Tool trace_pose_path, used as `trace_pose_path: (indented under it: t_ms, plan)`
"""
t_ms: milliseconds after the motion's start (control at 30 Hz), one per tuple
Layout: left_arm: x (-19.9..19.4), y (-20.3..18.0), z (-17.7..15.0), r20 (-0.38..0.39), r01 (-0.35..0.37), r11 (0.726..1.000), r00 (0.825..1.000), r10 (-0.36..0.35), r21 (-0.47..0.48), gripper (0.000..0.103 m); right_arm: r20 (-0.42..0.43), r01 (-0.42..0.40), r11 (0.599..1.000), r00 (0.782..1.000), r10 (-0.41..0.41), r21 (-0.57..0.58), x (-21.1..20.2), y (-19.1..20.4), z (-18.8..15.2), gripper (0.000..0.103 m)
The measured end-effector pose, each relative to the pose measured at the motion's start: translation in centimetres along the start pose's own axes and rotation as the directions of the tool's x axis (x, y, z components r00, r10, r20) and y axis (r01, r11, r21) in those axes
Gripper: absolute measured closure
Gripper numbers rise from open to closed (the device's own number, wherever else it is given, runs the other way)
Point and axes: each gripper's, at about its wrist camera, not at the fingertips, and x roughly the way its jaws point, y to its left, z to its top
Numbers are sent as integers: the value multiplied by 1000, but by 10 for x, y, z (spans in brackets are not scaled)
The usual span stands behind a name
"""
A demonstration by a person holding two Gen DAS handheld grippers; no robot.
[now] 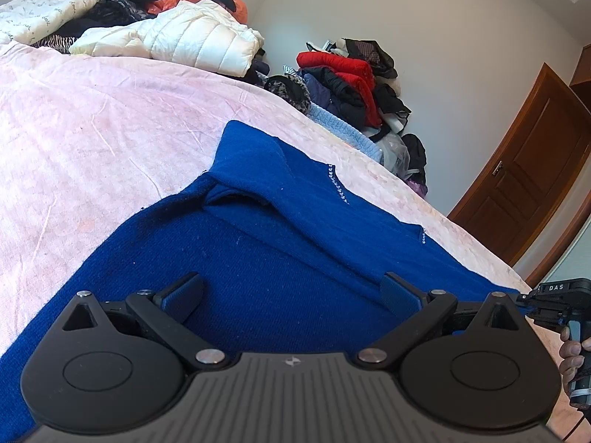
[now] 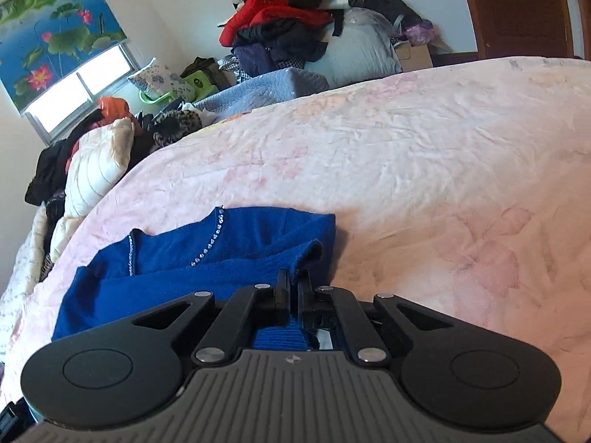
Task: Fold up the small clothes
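Right gripper (image 2: 293,286) clamped tight on a raised fold of the blue knit sweater (image 2: 177,258), rhinestone trim just left of the fingers. Left gripper (image 1: 291,295) spread wide, hovering over same sweater (image 1: 258,258), nothing pinched. Sweater flat on pink bedsheet (image 1: 92,129). "DAS" legible on right gripper body, far right of left view

The sweater (image 1: 258,258) runs under the left gripper (image 1: 291,295) (its near hem hidden). Its lower-left part leaves the frame.
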Motion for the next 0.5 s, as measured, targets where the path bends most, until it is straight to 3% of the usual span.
trace_pose_path:
  t_ms: [33,133,200,267,333,400,500]
  plan:
    - [0,0,0,0,0,1000,1000,0,0,0,-27,35,999,999,-36,-15,7,-3,-2,96]
    - [0,0,0,0,1,1000,1000,-1,-1,0,-60,-10,998,998,14,69,13,-18,-8,94]
    - [0,0,0,0,0,1000,1000,0,0,0,-29,-18,992,999,22,128,7,-26,-7,85]
    - [-1,-1,0,0,-7,1000,1000,7,0,0,40,-13,986,999,6,168,-5,-29,-5,69]
    - [-5,-8,4,13,-30,999,999,29,22,0,125,-25,986,992,4,164,-19,-26,-1,68]
    - [-9,-24,16,60,6,998,998,-10,63,0,146,-79,989,987,60,125,-26,-14,3,68]
    - [6,-56,45,87,55,988,994,-68,143,0,78,-155,984,986,149,85,-13,7,10,66]
